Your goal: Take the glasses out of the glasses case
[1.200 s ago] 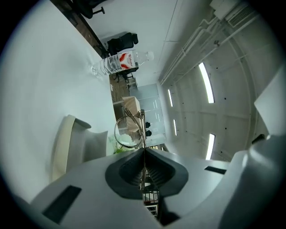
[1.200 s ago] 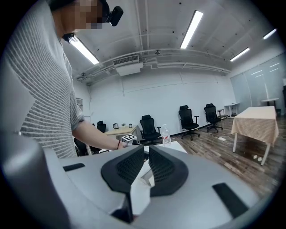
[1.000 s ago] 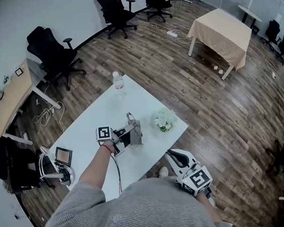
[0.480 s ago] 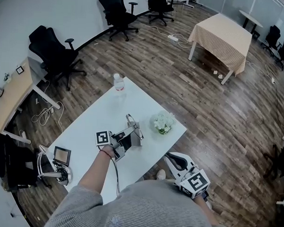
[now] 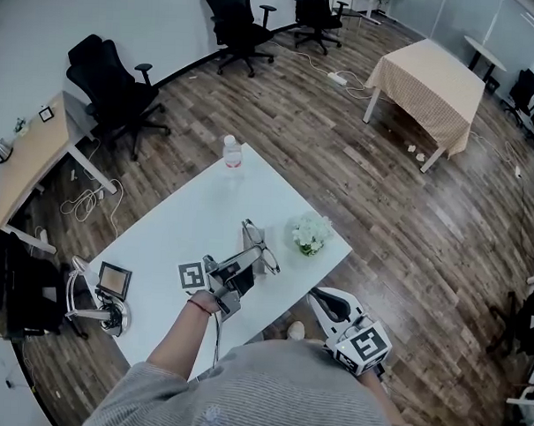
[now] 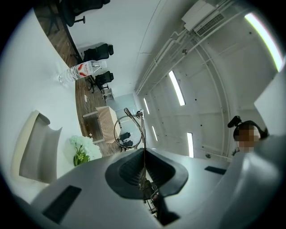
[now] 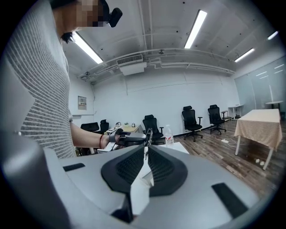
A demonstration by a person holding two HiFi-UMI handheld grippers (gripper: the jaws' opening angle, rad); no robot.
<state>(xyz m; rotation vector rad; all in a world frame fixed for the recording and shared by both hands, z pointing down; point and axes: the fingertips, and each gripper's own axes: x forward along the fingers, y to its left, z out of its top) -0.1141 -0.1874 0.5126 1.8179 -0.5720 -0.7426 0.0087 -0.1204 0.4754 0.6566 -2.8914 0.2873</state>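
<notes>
My left gripper (image 5: 243, 267) is shut on one temple of the thin metal-framed glasses (image 5: 260, 246) and holds them up above the white table (image 5: 178, 230). In the left gripper view the glasses (image 6: 130, 129) stick out past the jaws of the left gripper (image 6: 144, 154), lenses upright. The open beige-grey glasses case (image 6: 36, 147) lies on the table below and to the left; the head view mostly hides it under the gripper. My right gripper (image 5: 323, 298) hangs off the table's near right corner, jaws together and empty. From the right gripper (image 7: 145, 152) I see the left hand with the glasses (image 7: 148, 133).
A water bottle (image 5: 231, 151) stands at the table's far end. White flowers (image 5: 308, 234) sit near the right edge, close to the glasses. A small screen on a stand (image 5: 114, 281) is at the table's left side. Office chairs (image 5: 113, 86) and a cloth-covered table (image 5: 429, 79) stand farther off.
The left gripper has risen with the glasses, lifting them up away from the case. The right gripper has stayed where it was.
</notes>
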